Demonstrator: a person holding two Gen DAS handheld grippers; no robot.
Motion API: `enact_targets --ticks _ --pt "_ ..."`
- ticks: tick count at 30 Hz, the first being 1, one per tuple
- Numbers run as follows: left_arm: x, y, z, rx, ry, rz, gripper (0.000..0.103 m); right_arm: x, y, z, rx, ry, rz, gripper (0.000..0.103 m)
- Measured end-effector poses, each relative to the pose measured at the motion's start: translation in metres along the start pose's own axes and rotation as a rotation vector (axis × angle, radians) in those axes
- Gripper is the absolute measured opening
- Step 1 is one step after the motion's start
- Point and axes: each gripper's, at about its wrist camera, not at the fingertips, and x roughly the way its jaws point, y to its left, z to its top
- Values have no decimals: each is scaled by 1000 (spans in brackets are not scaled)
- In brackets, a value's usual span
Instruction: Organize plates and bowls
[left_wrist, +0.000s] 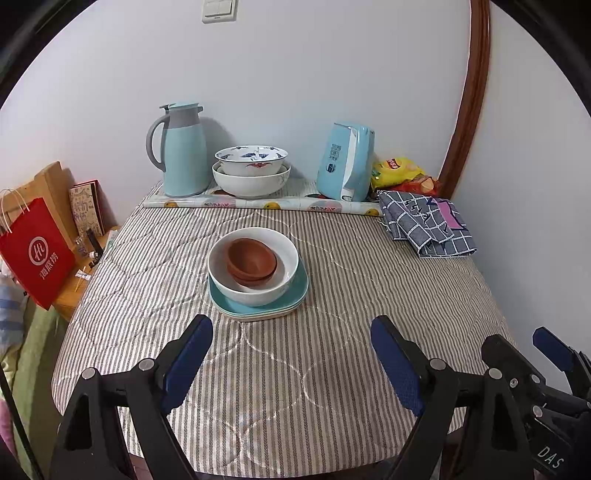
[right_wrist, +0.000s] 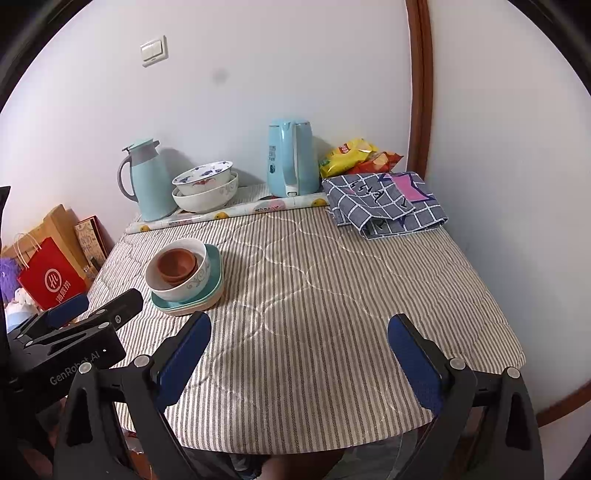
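— Where the stack sits, toward the left middle of the surface, what does it look like?

— Two terracotta-brown bowls nest in a white bowl, which rests on a teal plate atop a cream plate.

— Any more dishes?

— At the back, a blue-patterned bowl sits inside a larger white bowl, just beside a pale blue thermos jug.

— And the tools?

— The left tool hangs over the near edge, jaws spread wide, gripping nothing. The right tool is likewise wide apart and empty.

— What about the surface and room?

— A striped quilted cloth covers it. Along the back lie a rolled fruit-print sheet, a pale blue electric kettle, yellow snack bags and a folded checked cloth. Behind is a white wall with a light switch and a brown wooden door frame. A red paper bag stands to the left.
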Motion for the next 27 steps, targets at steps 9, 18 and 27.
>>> enact_targets --ticks 9,18,27 --pt "-1 0 0 0 -2 4 87 0 0 0 1 -3 3 96" --pt "-2 0 0 -1 -1 5 87 -2 2 -1 1 -2 12 96" --pt "0 1 1 -2 -5 11 87 -1 3 -2 -1 -3 13 96"
